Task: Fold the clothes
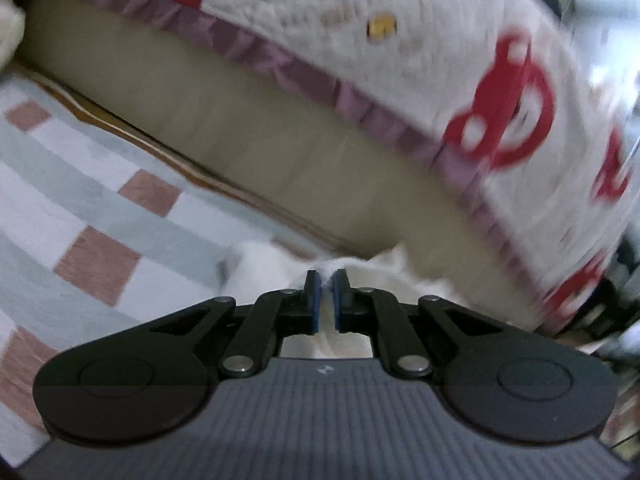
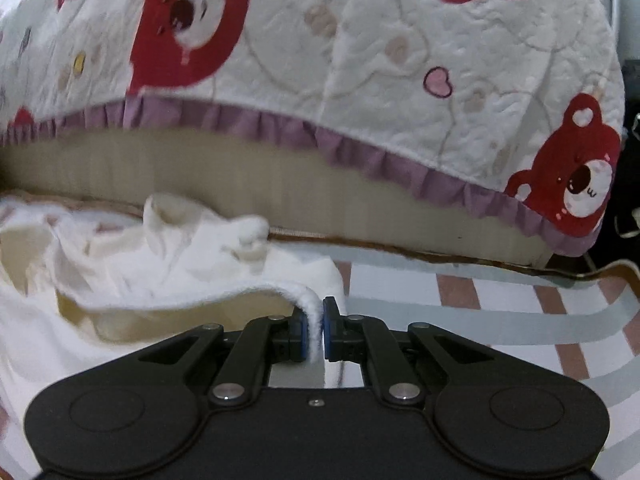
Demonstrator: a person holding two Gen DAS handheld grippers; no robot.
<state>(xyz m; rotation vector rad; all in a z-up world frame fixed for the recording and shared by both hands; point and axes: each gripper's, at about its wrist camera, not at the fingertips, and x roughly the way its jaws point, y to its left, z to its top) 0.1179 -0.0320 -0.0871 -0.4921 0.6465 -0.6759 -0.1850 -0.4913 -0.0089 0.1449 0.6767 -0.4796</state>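
My left gripper pinched the white garment; my right gripper clamped its fuzzy edge.

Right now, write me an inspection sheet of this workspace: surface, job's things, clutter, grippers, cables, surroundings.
Surface: checked sheet in grey, white and pink squares, lying flat.
Job's things: one white fleecy garment, rumpled, its edge lifted off the sheet.
Clutter: nothing seen.
Grippers: left gripper shut on a pinch of the white garment; right gripper shut on the garment's fluffy hem.
Cables: a thin cord at the far right edge in the right wrist view; too small to say more.
Surroundings: beige mattress side behind the sheet, topped by a white bear-print quilt with a purple frill. The left wrist view is blurred.
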